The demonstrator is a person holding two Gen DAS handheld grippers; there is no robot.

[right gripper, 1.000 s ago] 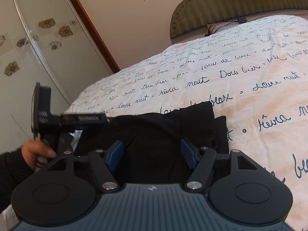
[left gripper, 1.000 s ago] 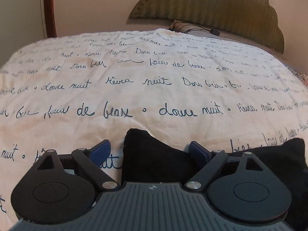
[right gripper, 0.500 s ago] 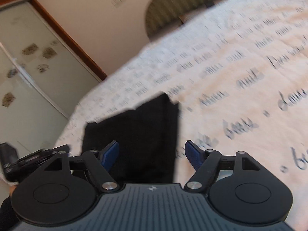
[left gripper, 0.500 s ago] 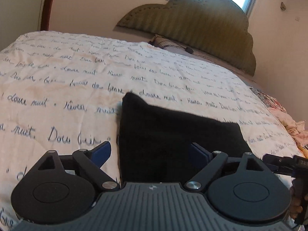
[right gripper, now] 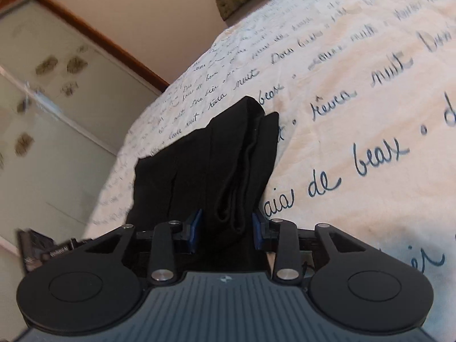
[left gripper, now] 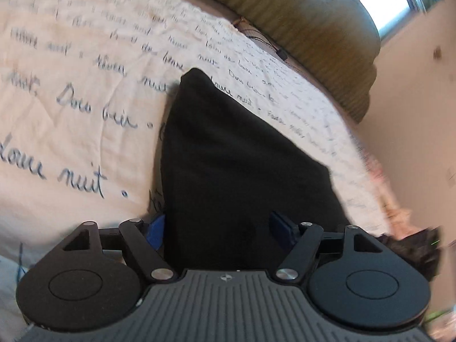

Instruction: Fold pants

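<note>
Our right gripper [right gripper: 226,232] is now closing on the black pants' [right gripper: 225,156] layered near edge, where a second ago both sets of jaws stood wide. Our left gripper [left gripper: 218,229] is closing too (pads not yet pressing). The pants lie folded near the bedspread's [right gripper: 356,91] near edge, so another fold seems due.

Pants [right gripper: 228,159] on bedspread [right gripper: 356,91] (headboard [left gripper: 327,37] behind)

A script-printed bedspread [left gripper: 85,91] meets an olive headboard [left gripper: 327,42] below a window [left gripper: 399,0].
</note>
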